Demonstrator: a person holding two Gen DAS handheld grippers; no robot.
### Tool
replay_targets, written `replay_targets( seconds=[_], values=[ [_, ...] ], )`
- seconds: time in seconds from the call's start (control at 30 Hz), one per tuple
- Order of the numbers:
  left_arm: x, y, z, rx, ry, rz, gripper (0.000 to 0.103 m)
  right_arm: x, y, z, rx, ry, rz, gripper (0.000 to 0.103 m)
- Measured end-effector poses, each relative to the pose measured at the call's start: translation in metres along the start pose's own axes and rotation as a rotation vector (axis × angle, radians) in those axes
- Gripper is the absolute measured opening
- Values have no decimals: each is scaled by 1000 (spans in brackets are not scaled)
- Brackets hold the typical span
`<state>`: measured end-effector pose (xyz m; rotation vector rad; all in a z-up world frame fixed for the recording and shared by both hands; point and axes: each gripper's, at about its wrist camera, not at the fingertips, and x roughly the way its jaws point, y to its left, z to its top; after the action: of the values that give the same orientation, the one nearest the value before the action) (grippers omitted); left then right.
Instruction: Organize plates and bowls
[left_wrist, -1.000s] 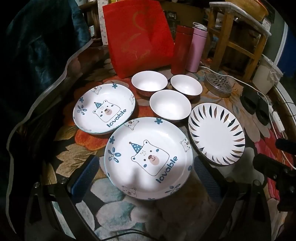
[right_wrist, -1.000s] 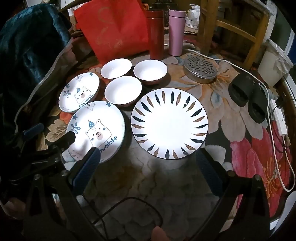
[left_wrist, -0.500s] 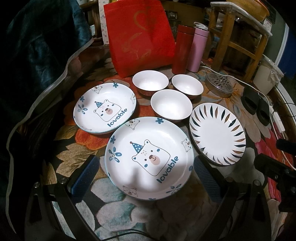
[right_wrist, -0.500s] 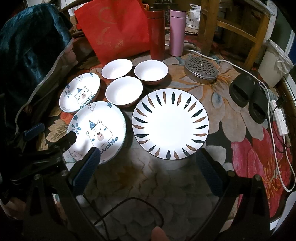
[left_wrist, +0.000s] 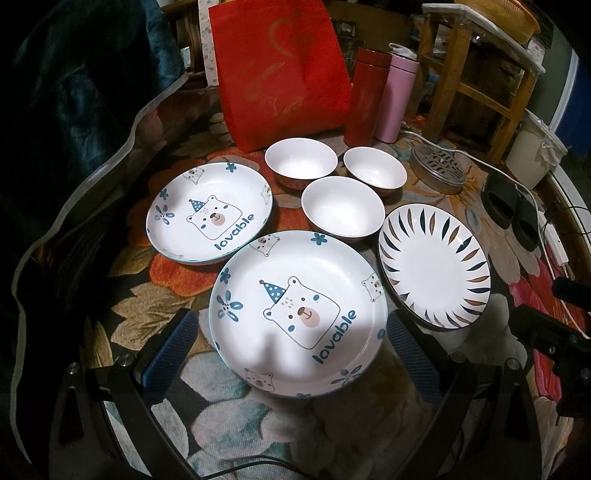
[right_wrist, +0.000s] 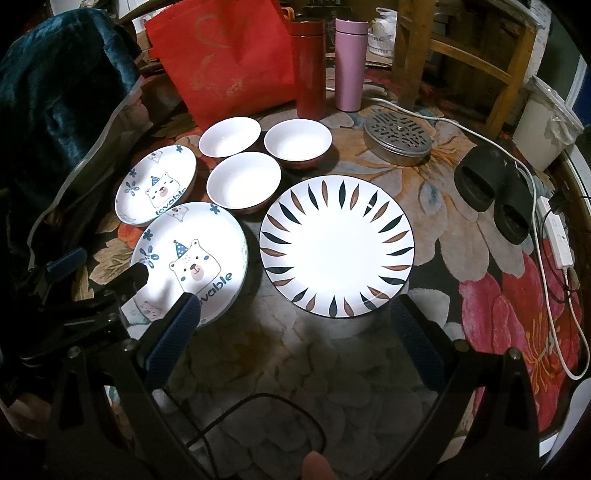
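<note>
1. Crockery all lies separate on the floral worktop (right_wrist: 461, 229), nothing stacked; sorting not yet begun, by my reading
2. Left tongs (left_wrist: 291, 354): fingers wide apart, one either side of the near bear plate (left_wrist: 299, 314), not touching it. Placement suggests this plate is lined up as first pick
3. Right tongs (right_wrist: 295, 332): fingers likewise apart, empty, hovering just short of the leaf-pattern plate (right_wrist: 336, 245)
4. Far bear plate (left_wrist: 208, 212) sits beyond and left of the near one, rims close. Same design, so a natural pair to stack
5. Three white bowls (left_wrist: 341, 206) cluster behind the plates, rims nearly meeting; likely to nest
6. Red bag (left_wrist: 280, 70), red flask (left_wrist: 365, 99), pink flask (left_wrist: 397, 98) and metal perforated lid (left_wrist: 437, 168) stand behind, apart from the crockery
7. Risk: shallow glazed rims may slip in a side pinch
</note>
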<state>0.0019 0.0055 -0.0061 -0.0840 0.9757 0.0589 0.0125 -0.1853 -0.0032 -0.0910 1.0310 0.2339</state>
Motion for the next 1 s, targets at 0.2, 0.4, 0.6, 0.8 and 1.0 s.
replay_targets(
  seconds=[0.2,0.4,0.6,0.8,1.0],
  values=[
    [0,1,0,-1,3,0,102,0,-4,-1,6,-3,-3,103],
    [1,1,0,-1,4,0,102,0,-7,-1,14,-3,-9,103],
    [2,2,-4,2,6,0,102,0,-12,-2,19,-3,-13,103],
    [2,2,-4,2,7,0,102,0,-15,-2,24,-2,-16,103],
    [3,1,-6,3,7,0,102,1,-19,-3,32,-1,-17,103]
  ],
)
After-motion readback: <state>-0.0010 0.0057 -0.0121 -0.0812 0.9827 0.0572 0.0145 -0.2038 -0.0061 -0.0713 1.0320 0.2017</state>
